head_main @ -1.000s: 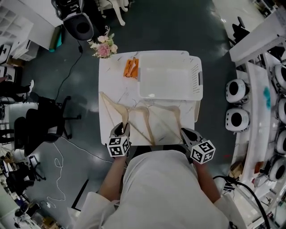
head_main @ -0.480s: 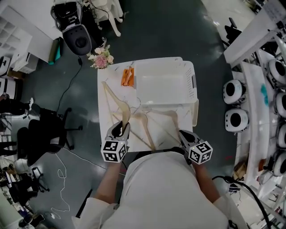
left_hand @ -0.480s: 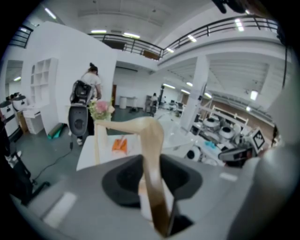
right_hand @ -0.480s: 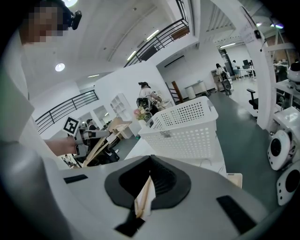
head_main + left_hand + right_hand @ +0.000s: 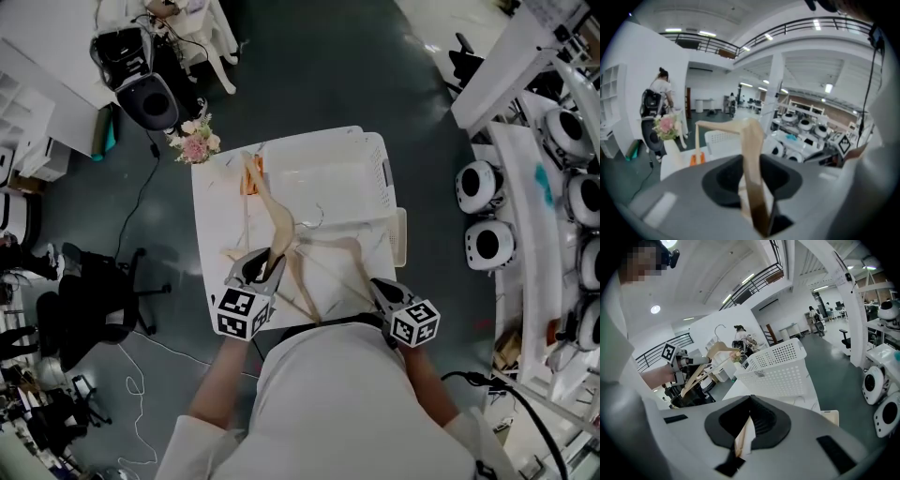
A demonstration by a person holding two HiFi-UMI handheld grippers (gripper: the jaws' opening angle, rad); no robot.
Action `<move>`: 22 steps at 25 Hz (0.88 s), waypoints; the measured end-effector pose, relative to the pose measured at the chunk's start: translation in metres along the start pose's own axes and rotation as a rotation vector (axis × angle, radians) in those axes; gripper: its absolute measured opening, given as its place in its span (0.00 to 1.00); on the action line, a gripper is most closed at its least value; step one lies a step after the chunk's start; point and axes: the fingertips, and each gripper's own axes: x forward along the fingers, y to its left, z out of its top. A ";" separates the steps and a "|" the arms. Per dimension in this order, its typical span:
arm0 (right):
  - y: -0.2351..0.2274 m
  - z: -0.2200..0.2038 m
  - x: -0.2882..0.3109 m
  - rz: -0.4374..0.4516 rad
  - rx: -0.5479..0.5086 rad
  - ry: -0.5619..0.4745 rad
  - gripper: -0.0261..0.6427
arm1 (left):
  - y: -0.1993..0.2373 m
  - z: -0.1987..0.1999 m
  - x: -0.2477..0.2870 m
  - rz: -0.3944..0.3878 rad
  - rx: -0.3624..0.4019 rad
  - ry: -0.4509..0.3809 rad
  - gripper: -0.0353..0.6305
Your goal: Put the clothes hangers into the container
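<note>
Grips a pale wooden hanger (image 5: 273, 214) in the left gripper (image 5: 266, 266), jaws pinched on one arm, the rest slanting up and forward from the jaws. Differs from a second ago: then flat on the surface (image 5: 210, 217) just ahead of that gripper, now lifted clear and tilted, far end reaching up beside the left wall of the white container (image 5: 382, 176), which stands ahead and to the right. Likely means one hanger picked off the pile and on its way, with a swing to the right and a lowering into the container yet to come. Shows nothing inside the container so far. Keeps the right gripper (image 5: 379, 291) low at the near edge, hardly shifted, jaws closed thin on the end of a second hanger (image 5: 330, 242) resting on the surface just ahead of it, apparently waiting for its turn.
</note>
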 end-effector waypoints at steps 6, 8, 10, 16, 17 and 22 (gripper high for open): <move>-0.008 -0.007 -0.011 -0.027 0.023 -0.012 0.04 | -0.025 0.022 0.029 -0.126 0.126 0.051 0.22; -0.011 -0.008 -0.014 -0.041 0.031 -0.017 0.04 | -0.031 0.028 0.038 -0.175 0.168 0.069 0.22; -0.014 -0.009 -0.017 -0.056 0.042 -0.024 0.04 | -0.036 0.031 0.046 -0.225 0.205 0.094 0.22; -0.028 -0.016 -0.024 -0.096 0.092 -0.045 0.04 | -0.043 0.024 0.075 -0.361 0.282 0.207 0.22; -0.030 -0.017 -0.024 -0.100 0.101 -0.046 0.04 | -0.043 0.019 0.079 -0.386 0.284 0.235 0.22; -0.030 -0.021 -0.023 -0.123 0.128 -0.057 0.04 | -0.042 0.002 0.093 -0.489 0.384 0.374 0.22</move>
